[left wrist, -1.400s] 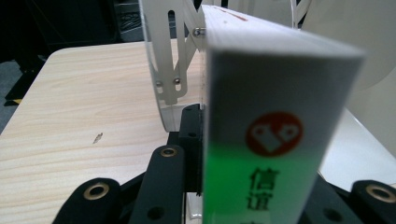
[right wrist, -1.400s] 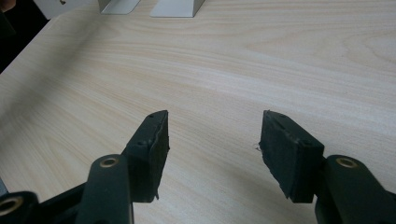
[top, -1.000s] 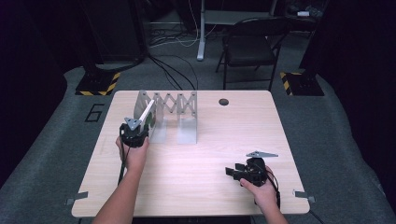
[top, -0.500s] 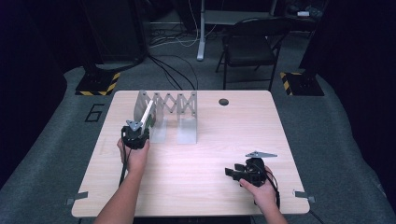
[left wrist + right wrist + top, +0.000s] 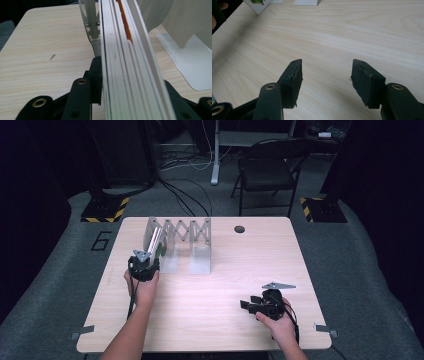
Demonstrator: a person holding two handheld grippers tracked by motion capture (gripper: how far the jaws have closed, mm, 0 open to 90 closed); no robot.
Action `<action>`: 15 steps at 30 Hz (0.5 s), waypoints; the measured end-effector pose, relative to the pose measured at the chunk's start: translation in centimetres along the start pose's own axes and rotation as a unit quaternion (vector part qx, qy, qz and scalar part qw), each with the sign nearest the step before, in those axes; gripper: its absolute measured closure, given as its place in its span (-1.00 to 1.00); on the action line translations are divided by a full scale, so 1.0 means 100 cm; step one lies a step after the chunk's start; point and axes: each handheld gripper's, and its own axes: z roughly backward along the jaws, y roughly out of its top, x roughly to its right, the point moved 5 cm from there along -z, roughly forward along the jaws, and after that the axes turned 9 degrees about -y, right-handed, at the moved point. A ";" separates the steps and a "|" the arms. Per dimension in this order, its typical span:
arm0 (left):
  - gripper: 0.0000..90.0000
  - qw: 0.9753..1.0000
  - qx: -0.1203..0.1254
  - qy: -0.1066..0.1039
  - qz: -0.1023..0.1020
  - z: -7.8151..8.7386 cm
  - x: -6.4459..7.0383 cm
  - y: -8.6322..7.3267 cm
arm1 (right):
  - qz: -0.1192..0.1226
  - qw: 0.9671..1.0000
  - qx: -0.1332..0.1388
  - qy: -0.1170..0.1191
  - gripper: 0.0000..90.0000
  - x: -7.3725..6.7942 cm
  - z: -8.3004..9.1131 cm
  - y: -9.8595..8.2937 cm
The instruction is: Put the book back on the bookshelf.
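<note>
Books, a thin stack of white-edged ones with an orange strip on one spine [image 5: 127, 62], sit clamped between the black jaws of the left hand-held gripper [image 5: 145, 265], which presses on the stack from both sides in the left gripper view. From the high view the stack [image 5: 156, 242] leans up and away from that hand-held gripper into the left end of a pale grey metal rack with a folding scissor-lattice back [image 5: 187, 232], beside the rack's leftmost upright panel. The rack stands on the far left part of the light wooden surface [image 5: 225, 285], and its flat base plates [image 5: 185, 60] rest directly on the wood just right of the stack. The right hand-held gripper [image 5: 250, 305] lies low near the front right corner of the surface, well apart from the rack, its jaws spread wide with bare wood between them; its black pads [image 5: 294, 75] hold nothing. A small dark round hole [image 5: 239, 229] marks the far edge of the surface, and a dark folding chair [image 5: 265, 170] stands on the floor beyond.
</note>
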 end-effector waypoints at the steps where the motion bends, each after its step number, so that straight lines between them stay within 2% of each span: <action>1: 0.43 1.000 0.002 -0.001 0.001 0.001 0.000 0.000 | 0.003 1.000 0.001 -0.001 -0.07 0.000 -0.001 0.000; 3: 0.38 1.000 0.005 0.001 0.002 0.002 0.000 0.001 | -0.003 1.000 -0.004 -0.001 -0.07 -0.001 0.000 -0.001; 6: 0.25 1.000 0.009 0.005 -0.002 0.004 0.000 0.001 | 0.001 1.000 -0.003 -0.001 -0.07 -0.001 -0.001 -0.001; 15: 0.14 1.000 0.003 -0.010 0.000 0.007 0.002 -0.007 | 0.003 1.000 -0.004 -0.003 -0.07 0.000 -0.002 -0.001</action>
